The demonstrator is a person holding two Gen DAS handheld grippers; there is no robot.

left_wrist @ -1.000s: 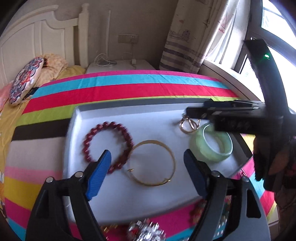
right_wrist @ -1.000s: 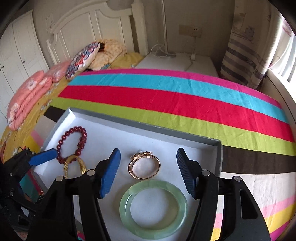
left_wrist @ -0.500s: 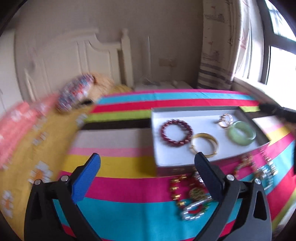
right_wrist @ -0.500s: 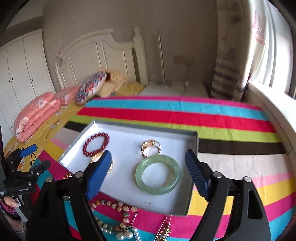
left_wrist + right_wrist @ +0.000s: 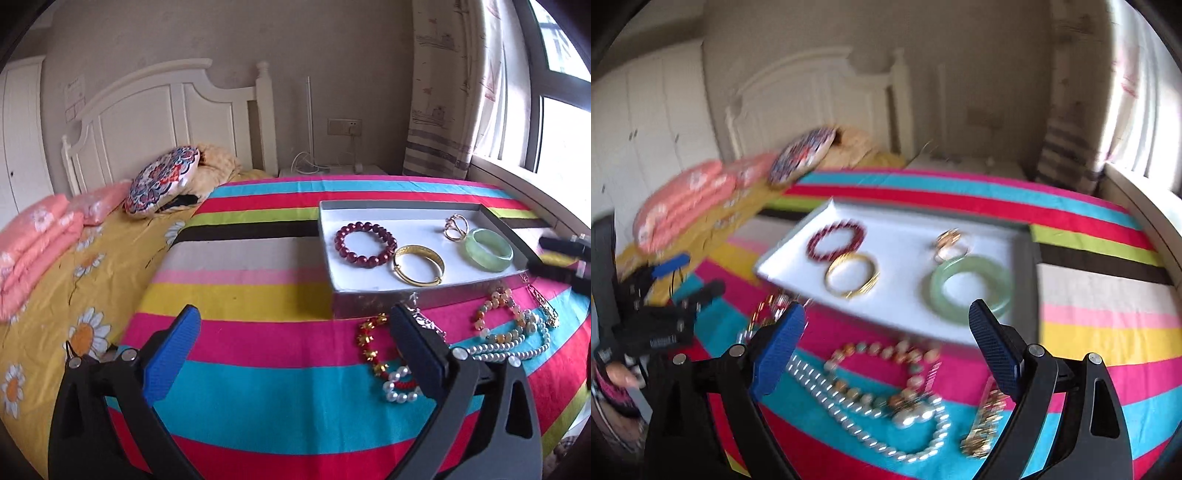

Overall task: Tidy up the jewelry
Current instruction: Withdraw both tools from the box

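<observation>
Both tools were spread wide and held nothing: the left tool and the right tool. Near them, a pearl necklace lay on the striped bed. Farther off, the tray held a red bead bracelet, gold bangle and green bangle.

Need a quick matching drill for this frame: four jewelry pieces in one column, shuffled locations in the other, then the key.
Column 1
1. red bead bracelet
2. green jade bangle
3. gold bangle
4. white pearl necklace

Column 2
A. on the striped bedspread, outside the tray
B. in the tray, on the side nearest the window
C. in the tray, on the side nearest the pillows
D. in the tray, at its near edge, between the red and green pieces

Pairs: 1-C, 2-B, 3-D, 4-A
</observation>
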